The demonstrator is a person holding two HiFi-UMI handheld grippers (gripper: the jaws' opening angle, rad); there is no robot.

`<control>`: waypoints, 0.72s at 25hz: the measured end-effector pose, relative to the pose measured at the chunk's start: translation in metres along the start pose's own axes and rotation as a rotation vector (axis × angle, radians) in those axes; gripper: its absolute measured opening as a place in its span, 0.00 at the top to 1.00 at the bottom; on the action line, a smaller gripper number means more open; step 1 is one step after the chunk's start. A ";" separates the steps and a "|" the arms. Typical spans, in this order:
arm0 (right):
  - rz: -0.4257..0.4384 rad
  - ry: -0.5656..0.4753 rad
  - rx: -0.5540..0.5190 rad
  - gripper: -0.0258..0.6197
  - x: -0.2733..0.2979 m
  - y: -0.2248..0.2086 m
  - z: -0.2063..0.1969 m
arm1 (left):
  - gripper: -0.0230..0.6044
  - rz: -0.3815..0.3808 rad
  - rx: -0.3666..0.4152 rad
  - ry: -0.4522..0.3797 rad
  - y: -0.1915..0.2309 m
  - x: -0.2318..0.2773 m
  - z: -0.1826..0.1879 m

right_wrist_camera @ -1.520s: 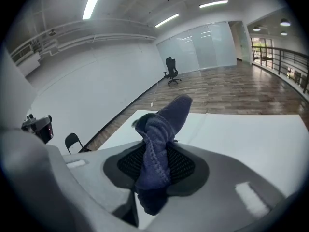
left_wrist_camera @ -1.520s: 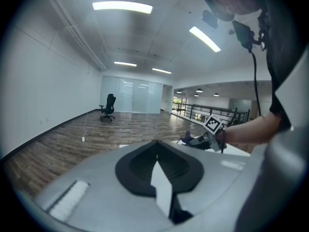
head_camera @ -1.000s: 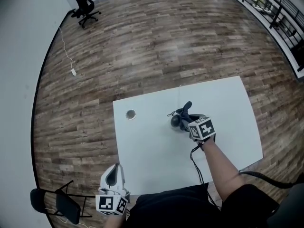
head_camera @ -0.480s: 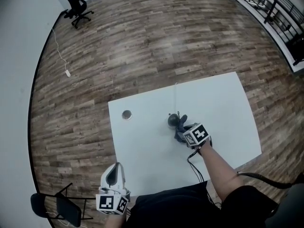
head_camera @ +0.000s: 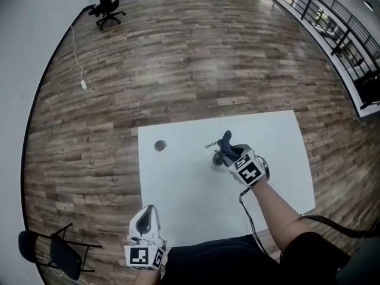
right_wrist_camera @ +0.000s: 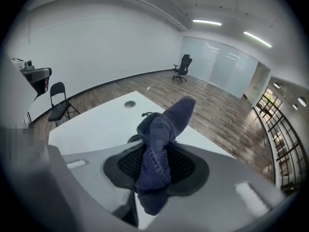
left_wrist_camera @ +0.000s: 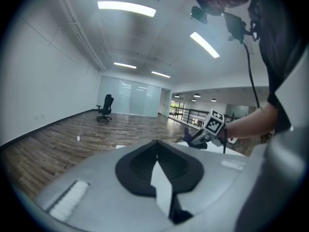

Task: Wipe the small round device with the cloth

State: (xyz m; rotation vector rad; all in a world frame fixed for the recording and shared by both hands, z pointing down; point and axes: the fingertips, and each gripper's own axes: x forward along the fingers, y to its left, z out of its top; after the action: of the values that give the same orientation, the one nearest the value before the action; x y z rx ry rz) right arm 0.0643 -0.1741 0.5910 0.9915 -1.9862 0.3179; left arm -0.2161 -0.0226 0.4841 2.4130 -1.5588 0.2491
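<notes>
The small round dark device [head_camera: 217,160] lies on the white table [head_camera: 178,183], near its middle. My right gripper [head_camera: 230,154] hangs just over the device's near right side, shut on a dark blue cloth [head_camera: 226,141] whose free end sticks up past the device. In the right gripper view the cloth [right_wrist_camera: 158,153] fills the gap between the jaws, and only a dark sliver of the device [right_wrist_camera: 130,139] shows behind it. My left gripper [head_camera: 148,212] is off the table's near left corner, shut with nothing in it [left_wrist_camera: 157,164].
A round metal disc [head_camera: 160,145] sits in the table's left part. A black cable [head_camera: 247,214] runs from the right gripper back across the table. A folding chair [head_camera: 56,253] stands at the near left, an office chair [head_camera: 107,2] far back, and a railing [head_camera: 344,31] to the right.
The right gripper rolled and drew the cloth down over the device, then lifted again, so the cloth's end points up once more. The left gripper kept still.
</notes>
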 end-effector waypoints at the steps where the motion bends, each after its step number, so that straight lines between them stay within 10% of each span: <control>1: 0.005 0.025 -0.024 0.77 0.003 0.003 0.000 | 0.95 0.009 -0.010 -0.001 0.000 -0.002 -0.001; 18: -0.002 0.106 -0.237 0.77 0.034 0.044 0.015 | 0.95 0.050 -0.064 0.002 0.035 -0.009 -0.011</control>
State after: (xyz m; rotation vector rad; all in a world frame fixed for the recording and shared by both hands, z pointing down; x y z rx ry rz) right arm 0.0123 -0.1723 0.6155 0.8098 -1.8761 0.1273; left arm -0.2520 -0.0256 0.4963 2.3273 -1.6029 0.2074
